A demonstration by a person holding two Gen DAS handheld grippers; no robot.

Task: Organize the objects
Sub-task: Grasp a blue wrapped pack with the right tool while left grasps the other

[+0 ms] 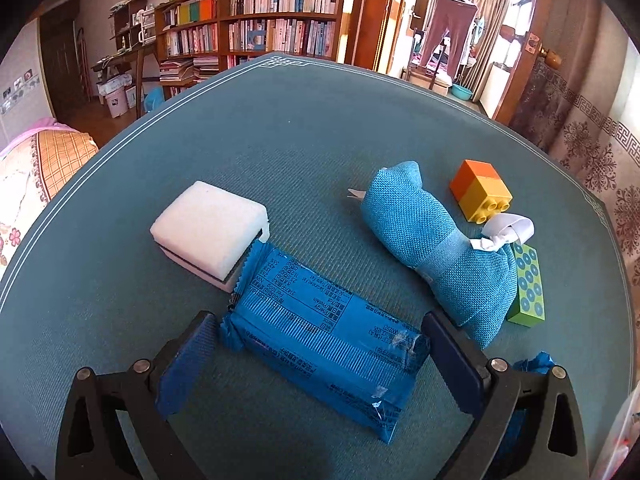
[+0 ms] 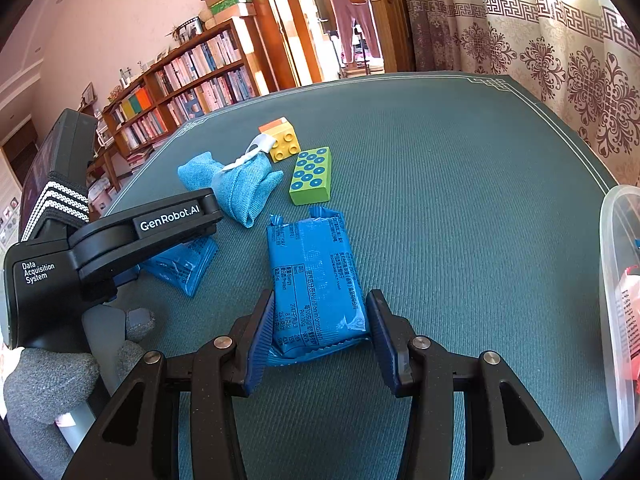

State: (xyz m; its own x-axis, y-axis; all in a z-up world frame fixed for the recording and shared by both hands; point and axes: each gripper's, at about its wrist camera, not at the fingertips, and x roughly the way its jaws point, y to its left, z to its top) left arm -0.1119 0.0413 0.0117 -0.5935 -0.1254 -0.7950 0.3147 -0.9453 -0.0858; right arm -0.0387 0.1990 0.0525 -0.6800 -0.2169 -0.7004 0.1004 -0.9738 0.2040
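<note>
room: lived-in place. Big wooden bookshelf (image 1: 276, 20) crammed with books along the far wall, a doorway with clothes on a hanger (image 1: 452, 28) past it, patterned curtain (image 2: 560, 56) off the right side, checked bedding (image 1: 44, 152) off the left

surface: table with a teal ribbed cloth (image 1: 280, 140), thin white trim line running round the edge, knot ornament at the far corners

white block (image 1: 210, 232): foam-looking thing toward the left edge, touching the end of a wrapper

left gripper (image 1: 320, 356): jaws spread wide either side of a blue snack packet (image 1: 320, 336) that lies slantwise on the cloth. One pad is right at the packet's end, the other beside its other end. Can't tell if they're actually pressing

blue cloth pouch (image 1: 436, 256): mid-table, white tie at its neck, lying on its side

bricks: orange-and-yellow toy brick (image 1: 480, 190) just past the pouch, green dotted brick (image 1: 528, 284) beside it, nearer the right edge

right gripper (image 2: 320, 332): jaws partly closed round the near end of a second blue packet (image 2: 316, 280). Left pad touches the wrapper, right pad just beside it, packet flat on the cloth

clear tub (image 2: 620, 300): plastic container at the right edge, something red inside
</note>
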